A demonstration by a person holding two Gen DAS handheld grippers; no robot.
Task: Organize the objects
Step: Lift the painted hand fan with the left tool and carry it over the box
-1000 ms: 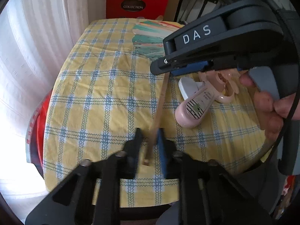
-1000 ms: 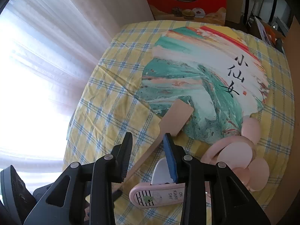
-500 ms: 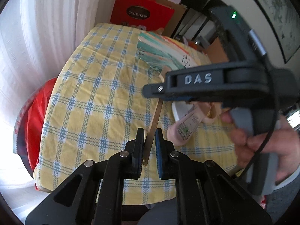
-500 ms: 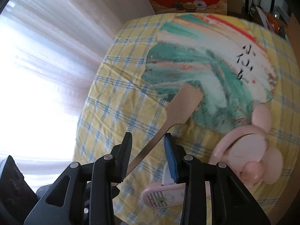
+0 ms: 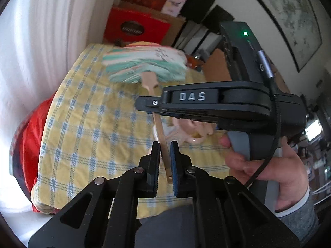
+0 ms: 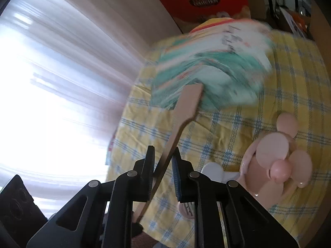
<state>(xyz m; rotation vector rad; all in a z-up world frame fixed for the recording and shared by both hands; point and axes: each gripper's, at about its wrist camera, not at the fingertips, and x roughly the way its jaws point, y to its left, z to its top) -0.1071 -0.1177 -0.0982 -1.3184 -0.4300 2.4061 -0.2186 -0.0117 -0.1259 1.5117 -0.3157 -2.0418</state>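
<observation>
A round hand fan [image 5: 144,66] with green, white and red paint and a wooden handle [image 5: 163,144] is lifted off the yellow checked tablecloth [image 5: 86,124]. My left gripper [image 5: 165,163] is shut on the handle's lower end. My right gripper [image 6: 163,165] is closed on the same handle [image 6: 175,134] higher up; in the left wrist view its body [image 5: 217,103] crosses above the handle. The fan face [image 6: 211,72] is blurred by motion. A pink handheld electric fan [image 6: 277,161] lies on the cloth to the right.
A red box marked COLLECTION [image 5: 134,29] stands behind the table. White curtains [image 5: 37,41] hang on the left. A red thing [image 5: 26,128] sits below the table's left edge. A framed picture [image 5: 289,20] hangs on the right wall.
The fan has gone from lying flat on the cloth to being raised and tilted up by its handle. My right gripper closed on the handle; both grippers rose and swung.
</observation>
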